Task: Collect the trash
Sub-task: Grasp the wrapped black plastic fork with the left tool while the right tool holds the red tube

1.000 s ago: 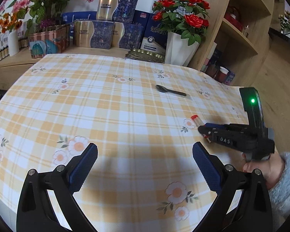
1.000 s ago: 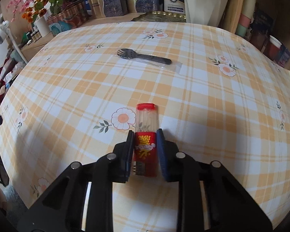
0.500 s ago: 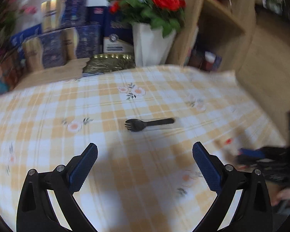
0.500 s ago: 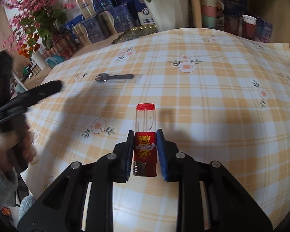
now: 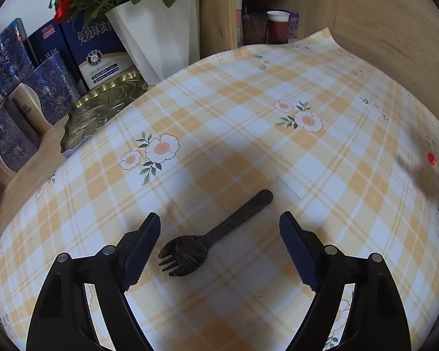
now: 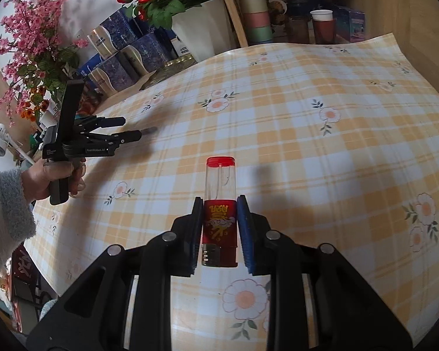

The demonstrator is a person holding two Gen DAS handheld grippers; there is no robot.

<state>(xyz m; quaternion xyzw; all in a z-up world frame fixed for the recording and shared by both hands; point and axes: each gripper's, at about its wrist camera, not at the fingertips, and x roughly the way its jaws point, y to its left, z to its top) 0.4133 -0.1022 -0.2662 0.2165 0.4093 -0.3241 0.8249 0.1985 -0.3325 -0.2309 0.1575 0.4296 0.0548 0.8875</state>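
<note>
A black plastic spork (image 5: 207, 237) in a clear wrapper lies on the yellow checked tablecloth (image 5: 248, 134). My left gripper (image 5: 219, 234) straddles it, jaws closing, with the spork between the blue pads and untouched. In the right wrist view the left gripper (image 6: 131, 130) is at the left, held by a hand, with the spork's handle tip (image 6: 150, 130) poking out past it. My right gripper (image 6: 221, 219) is shut on a small red-capped clear toothpick bottle (image 6: 220, 204), held above the cloth. The bottle's red cap (image 5: 430, 158) shows at the right edge of the left wrist view.
A white flower pot (image 5: 158, 29) with red roses, blue and gold boxes (image 5: 47, 87) and a gold tin lid (image 5: 105, 108) line the far table edge. A wooden shelf (image 6: 278, 8) holds stacked cups. Pink blossoms (image 6: 29, 44) stand at the left.
My left gripper swept across the table to the spork and came down over it, jaws narrowing slightly. The right gripper carried the bottle sideways and rolled a little, still gripping it.
</note>
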